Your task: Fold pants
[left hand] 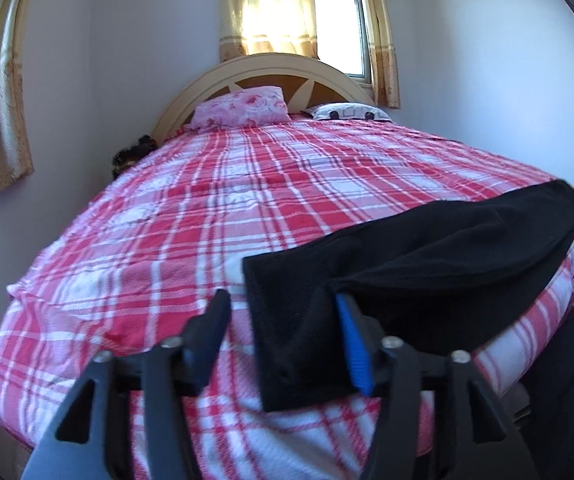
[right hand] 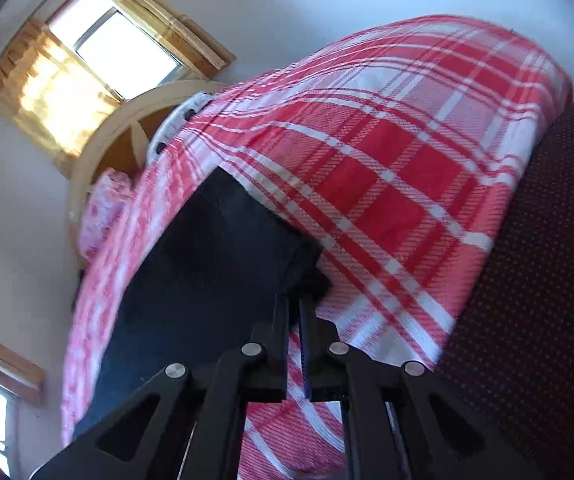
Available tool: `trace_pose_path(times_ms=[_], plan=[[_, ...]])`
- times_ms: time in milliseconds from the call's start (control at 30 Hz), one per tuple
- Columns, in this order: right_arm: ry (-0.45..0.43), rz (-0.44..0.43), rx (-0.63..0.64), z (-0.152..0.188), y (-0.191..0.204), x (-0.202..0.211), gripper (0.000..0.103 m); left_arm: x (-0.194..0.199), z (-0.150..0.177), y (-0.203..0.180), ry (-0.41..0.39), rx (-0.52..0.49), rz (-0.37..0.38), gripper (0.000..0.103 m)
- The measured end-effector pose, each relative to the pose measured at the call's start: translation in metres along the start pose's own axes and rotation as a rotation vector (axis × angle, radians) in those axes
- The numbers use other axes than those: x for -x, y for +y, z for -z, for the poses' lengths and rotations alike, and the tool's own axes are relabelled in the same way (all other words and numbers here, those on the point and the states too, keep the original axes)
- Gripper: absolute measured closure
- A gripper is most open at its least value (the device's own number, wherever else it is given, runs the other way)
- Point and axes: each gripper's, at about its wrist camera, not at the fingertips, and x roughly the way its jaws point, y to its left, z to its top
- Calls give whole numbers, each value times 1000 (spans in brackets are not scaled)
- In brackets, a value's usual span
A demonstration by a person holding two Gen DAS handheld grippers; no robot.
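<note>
While the black pants [left hand: 427,264] lay stretched across the near edge of the bed [left hand: 207,216], their long axis was seen running from the left tool [left hand: 283,320] away toward the right tool [right hand: 294,304] at the far end. The left tool was found with its jaws well apart; one folded end of the cloth hung between them, draped against the blue pad [left hand: 353,344], and no pinch on it could be made out. The right tool was seen drawn together on the pants' other end, a bunched corner gripped at its tips. A fold along the length was judged to be the step in hand. The loose end lay nearest the left tool, so a fresh grip there was judged the likely call, with the cloth carried along that axis toward the clamped end.
</note>
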Motion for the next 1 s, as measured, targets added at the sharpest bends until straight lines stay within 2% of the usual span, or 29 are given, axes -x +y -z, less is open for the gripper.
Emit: trace_pose_path(times_ms=[33,100,200,267,333,400,433,533,567,700,833,933,1000], plan=[[-5,46,19,2,1,4,96,1,1,0,0,-3,8,42],[-19,66,27,6,1,14,89,4,3,0,9,-9,31,42],[-128,124,54,11,7,49,84,9,4,-4,9,-34,41,42],[-195,114,118,18,28,74,84,9,5,-7,19,-42,56,45],[-201,60,219,27,63,86,84,9,7,-11,25,-49,79,53],[-158,-15,372,44,111,85,84,7,10,-19,38,-77,98,64],[-126,-56,459,57,138,81,84,7,11,-22,42,-93,92,73],[2,-220,679,105,211,61,84,6,12,-31,41,-147,61,79],[50,-278,740,123,235,52,84,7,12,-32,36,-159,62,84],[222,-442,944,195,327,24,84,15,5,-34,-20,-219,4,85],[277,-540,1183,263,399,22,84,19,-12,-30,-97,-229,-63,85],[317,-590,1229,293,439,12,84,20,-20,-32,-164,-272,-93,85],[350,-613,1211,302,454,6,84,9,-11,-39,-172,-389,-115,85]])
